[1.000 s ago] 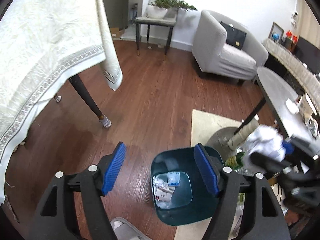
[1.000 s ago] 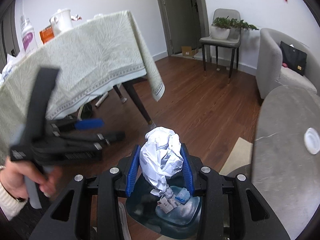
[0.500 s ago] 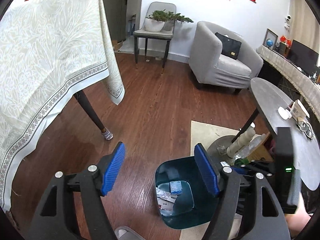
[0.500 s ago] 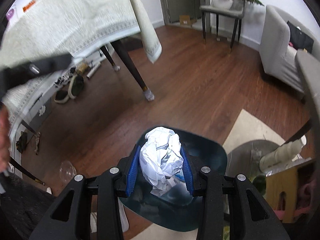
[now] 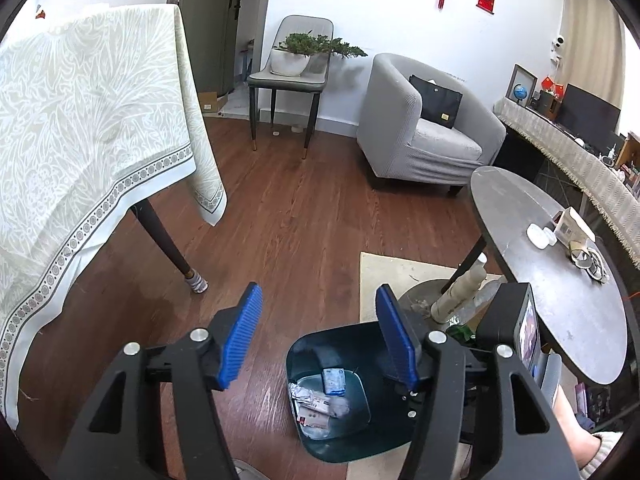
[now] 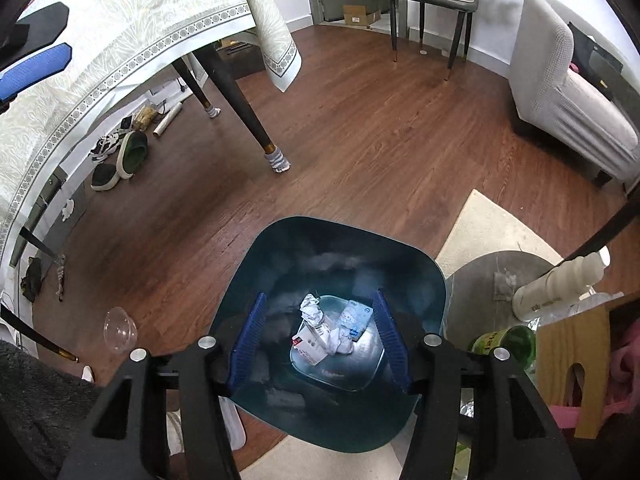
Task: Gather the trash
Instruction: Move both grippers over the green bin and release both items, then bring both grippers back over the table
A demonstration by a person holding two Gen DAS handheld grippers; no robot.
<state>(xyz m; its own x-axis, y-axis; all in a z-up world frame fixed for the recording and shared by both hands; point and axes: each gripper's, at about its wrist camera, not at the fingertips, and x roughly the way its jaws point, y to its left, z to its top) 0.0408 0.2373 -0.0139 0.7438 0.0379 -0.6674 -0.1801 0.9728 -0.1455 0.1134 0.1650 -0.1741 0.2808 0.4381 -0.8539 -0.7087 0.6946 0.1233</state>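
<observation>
A dark teal trash bin [image 6: 424, 276] stands on the wood floor; it also shows in the left wrist view [image 5: 352, 440]. Inside lie a crumpled white paper ball [image 6: 312, 310], a blue-and-white packet [image 6: 354, 318] and a white carton [image 6: 308, 342]. My right gripper [image 6: 320, 336] is open and empty, right above the bin's mouth. My left gripper [image 5: 318, 332] is open and empty, held above the floor just left of the bin. Its blue pad shows at the right wrist view's left edge [image 6: 36, 66].
A table with a cream cloth [image 5: 80, 128] and a dark leg [image 6: 244, 120] stands left. A round grey side table [image 5: 560, 264], a grey armchair [image 5: 432, 136], a beige rug [image 6: 492, 224], bottles [image 6: 556, 284] and shoes [image 6: 120, 160] surround the bin. A clear plastic cup [image 6: 120, 328] lies on the floor.
My right gripper has opened and the crumpled white paper has dropped from it into the bin. My left gripper has tilted up and stays open.
</observation>
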